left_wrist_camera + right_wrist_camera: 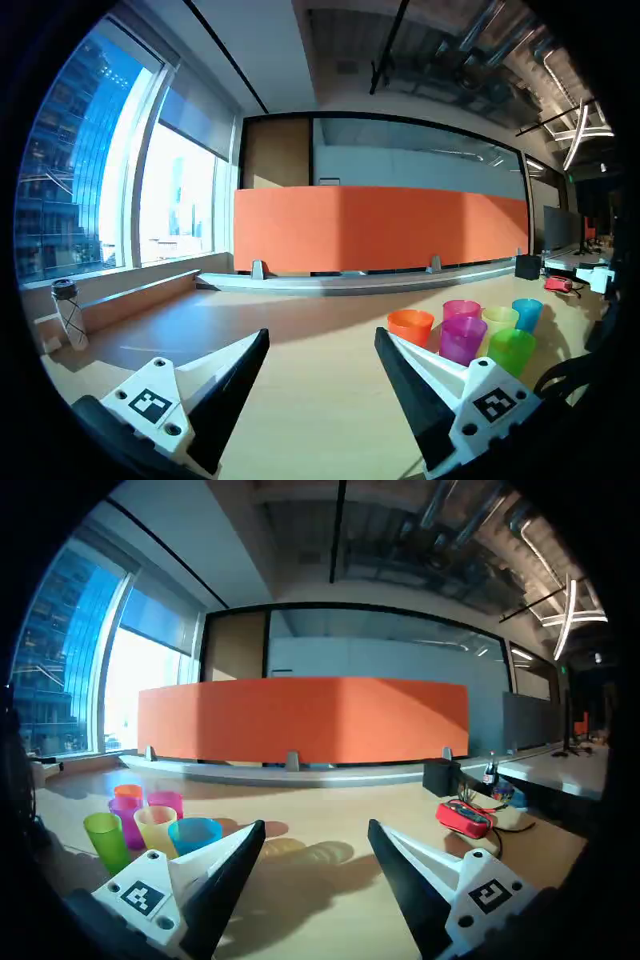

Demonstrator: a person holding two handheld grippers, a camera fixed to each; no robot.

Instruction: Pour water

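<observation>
- Left gripper (321,331) hovers above the bench (320,416), its fingers spread wide with nothing between them
- Right gripper (314,824) is likewise spread wide and empty
- Six coloured cups (462,340) cluster on the bench, ahead and right in the left gripper view
- A capped bottle (69,314) stands upright near the window (172,200), well apart from the cups

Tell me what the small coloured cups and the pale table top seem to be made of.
The small coloured cups: probably translucent plastic, glossy; sunlight glows through their walls. The pale table top: seemingly wood-look laminate, smooth, faint sheen; solid wood is possible.
</observation>
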